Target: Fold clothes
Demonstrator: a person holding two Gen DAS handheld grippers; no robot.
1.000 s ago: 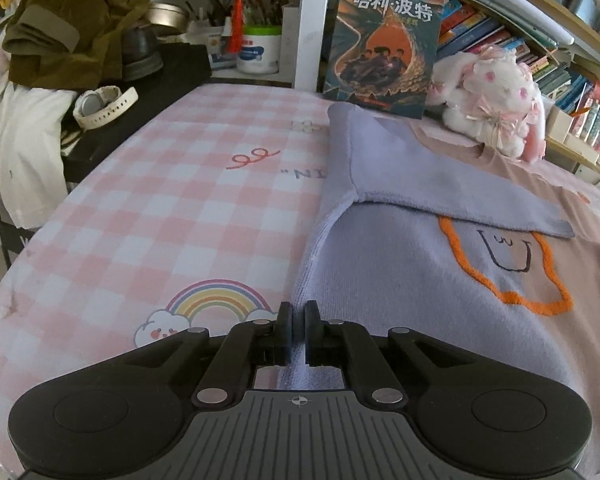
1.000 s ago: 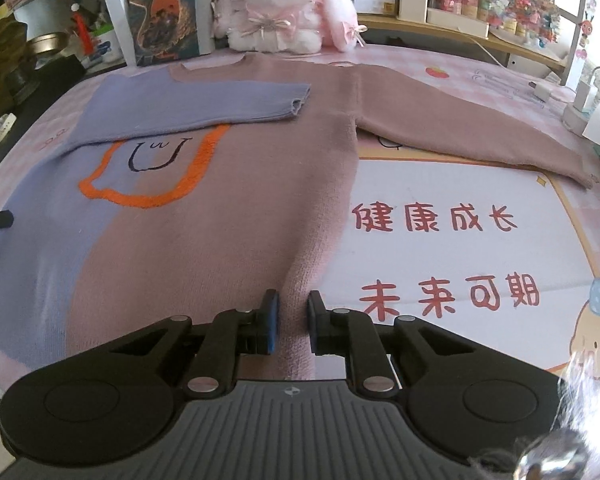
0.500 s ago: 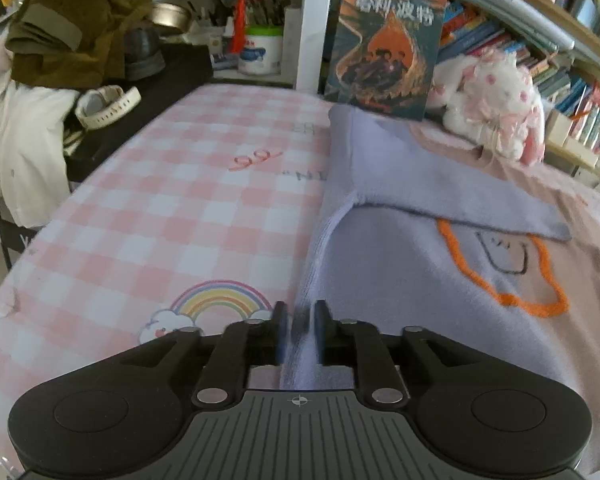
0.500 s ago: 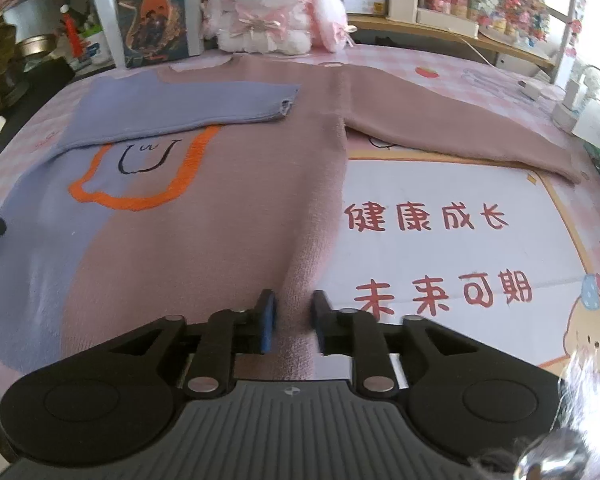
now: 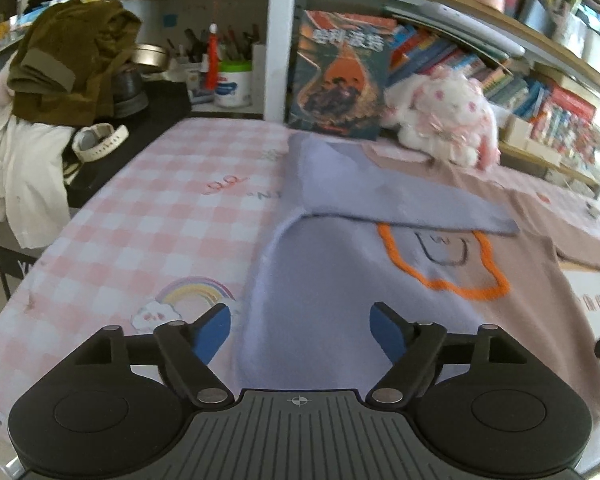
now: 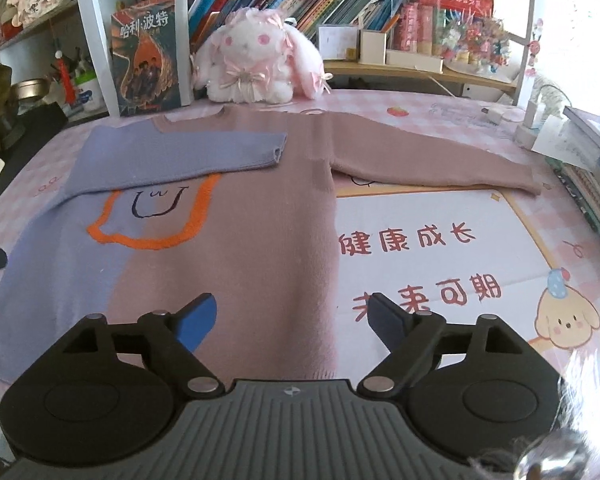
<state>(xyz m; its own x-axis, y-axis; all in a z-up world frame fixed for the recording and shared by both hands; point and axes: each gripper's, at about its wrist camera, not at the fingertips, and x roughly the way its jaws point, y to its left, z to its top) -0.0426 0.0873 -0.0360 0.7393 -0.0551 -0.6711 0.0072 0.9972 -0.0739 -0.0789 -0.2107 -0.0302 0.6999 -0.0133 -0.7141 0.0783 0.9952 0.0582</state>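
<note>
Both hand-held grippers stood wide apart over the hem of a flat sweater.

The left hand-held gripper [image 5: 300, 330] gaped empty above the lilac side, and the right hand-held gripper [image 6: 291, 318] did likewise above the dusty-pink side. The lilac-and-pink knitted sweater [image 6: 228, 248] lay on the pink checked worktop [image 5: 148, 224], lilac sleeve [image 6: 180, 152] folded across its chest, pink sleeve [image 6: 432, 164] stretched out. Beyond sat a white plush bunny [image 6: 256, 64].
</note>
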